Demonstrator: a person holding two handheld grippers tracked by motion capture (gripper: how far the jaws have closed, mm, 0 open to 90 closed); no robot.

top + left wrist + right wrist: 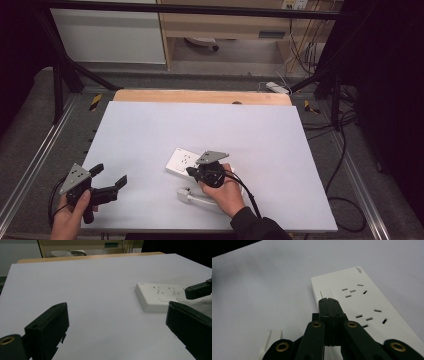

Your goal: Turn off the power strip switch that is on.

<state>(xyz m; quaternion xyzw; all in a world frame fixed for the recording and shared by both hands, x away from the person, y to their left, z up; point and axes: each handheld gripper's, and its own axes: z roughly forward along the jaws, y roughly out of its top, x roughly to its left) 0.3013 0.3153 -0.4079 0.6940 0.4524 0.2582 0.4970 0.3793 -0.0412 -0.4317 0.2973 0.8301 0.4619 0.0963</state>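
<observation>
Two tongs work over one white tabletop [150,130] in the high view. The left tongs [111,175] hang near the tabletop's near left corner, held in a hand [70,217], with jaws spread wide and nothing between them. The right tongs [192,171] sit in the other hand [226,192] near the middle of the near edge, their tips over the white power strip [181,161], which lies flat toward the near centre of the tabletop. A white plug [184,195] with its cord lies just beside that hand, nearer the edge than the strip.

From the left gripper view, the two black jaws stand far apart at the bottom corners, released, with bare tabletop between them. The power strip [155,296] lies ahead to the right, sockets facing up, and the right tongs [198,290] reach in over its far end from the right edge.

From the right gripper view, the jaws are clenched together, pad against pad, gripping nothing. Their joined tips [329,302] rest at or just above the rocker switch [326,293] at the strip's end; whether they touch it cannot be told. The power strip [372,302] runs away to the lower right. A corner of the plug [270,340] shows at the lower left.
</observation>
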